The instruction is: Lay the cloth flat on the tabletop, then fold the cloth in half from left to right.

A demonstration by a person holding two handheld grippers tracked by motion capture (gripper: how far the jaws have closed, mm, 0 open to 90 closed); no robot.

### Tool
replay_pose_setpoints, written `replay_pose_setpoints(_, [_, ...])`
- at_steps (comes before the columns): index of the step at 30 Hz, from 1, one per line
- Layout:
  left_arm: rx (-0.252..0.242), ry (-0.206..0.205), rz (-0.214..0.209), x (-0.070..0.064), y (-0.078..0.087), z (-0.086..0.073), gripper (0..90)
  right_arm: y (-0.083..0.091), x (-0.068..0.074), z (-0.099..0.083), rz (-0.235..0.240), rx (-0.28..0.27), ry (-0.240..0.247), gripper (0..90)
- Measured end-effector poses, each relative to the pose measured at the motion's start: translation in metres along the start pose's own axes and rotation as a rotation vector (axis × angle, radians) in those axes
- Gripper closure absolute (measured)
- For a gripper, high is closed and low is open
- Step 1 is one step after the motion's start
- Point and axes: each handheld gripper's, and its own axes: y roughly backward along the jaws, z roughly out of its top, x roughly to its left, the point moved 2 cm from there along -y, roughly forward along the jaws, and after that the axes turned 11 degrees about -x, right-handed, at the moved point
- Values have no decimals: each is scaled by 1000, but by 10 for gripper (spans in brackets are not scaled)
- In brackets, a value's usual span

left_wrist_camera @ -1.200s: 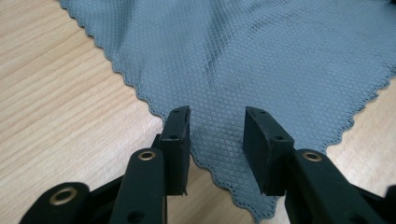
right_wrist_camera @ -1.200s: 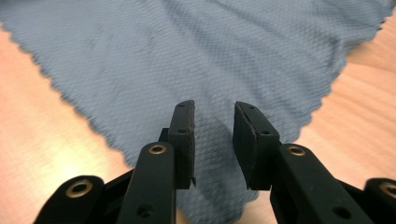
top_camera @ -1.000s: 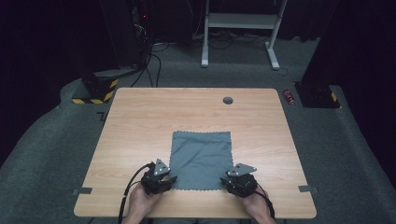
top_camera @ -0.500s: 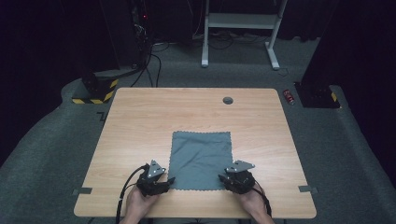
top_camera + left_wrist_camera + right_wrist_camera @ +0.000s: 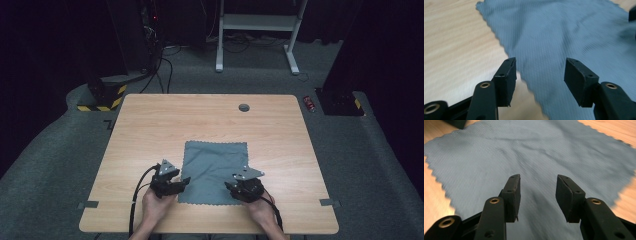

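Both grippers released, fingers (image 5: pixel 505 77) spread over grey cloth (image 5: pixel 215 170) near edge on bench (image 5: pixel 150 120). Lower flat, pinch 2 near corners evenly.

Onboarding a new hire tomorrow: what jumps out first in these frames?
The grey-blue cloth lying flat near the front edge of the wooden table. Next, the two black claws at its near corners: the left claw open astride the cloth's scalloped side edge, the right claw open over the fabric.

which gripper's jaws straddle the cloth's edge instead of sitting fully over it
The left gripper: its jaws span the grey cloth's scalloped edge. The right gripper's jaws sit wholly over cloth.
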Motion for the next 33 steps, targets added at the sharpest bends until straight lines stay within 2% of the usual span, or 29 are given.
replay_pose_setpoints(1, [19,-15,26,2,-13,3,435,-12,6,3,9,1,15,546])
replay_pose_setpoints(2, [19,-15,26,2,-13,3,434,-12,6,3,9,1,15,546])
replay_pose_setpoints(5, [19,-41,60,5,-24,8,431,-22,13,3,23,21,19,548])
replay_pose_setpoints(7, [1,-44,74,11,-27,8,426,-23,16,3,25,24,14,561])
replay_pose_setpoints(12, [-10,-50,62,15,-26,7,415,-22,12,-1,48,9,3,550])
replay_pose_setpoints(16, [-12,-52,61,16,-26,7,410,-21,12,-2,42,-6,-2,543])
replay_pose_setpoints(20, [-24,-62,44,17,-25,5,409,-22,13,0,30,11,-11,540])
replay_pose_setpoints(23, [-21,-41,66,16,-26,5,387,-22,15,1,16,21,-18,531])
replay_pose_setpoints(24, [-16,-38,76,17,-26,6,369,-22,16,0,9,17,-25,486])
replay_pose_setpoints(26, [-18,-39,76,17,-26,6,378,-22,17,1,14,21,-27,470])
replay_pose_setpoints(28, [-33,-29,76,20,-25,7,391,-21,21,1,6,29,-14,483])
replay_pose_setpoints(30, [-44,-10,72,23,-24,8,393,-19,24,0,12,12,-10,508])
replay_pose_setpoints(31, [-34,-1,69,25,-25,9,393,-19,25,0,22,4,-10,520])
replay_pose_setpoints(33, [19,-12,72,27,-26,14,369,-20,28,1,36,-3,-17,542])
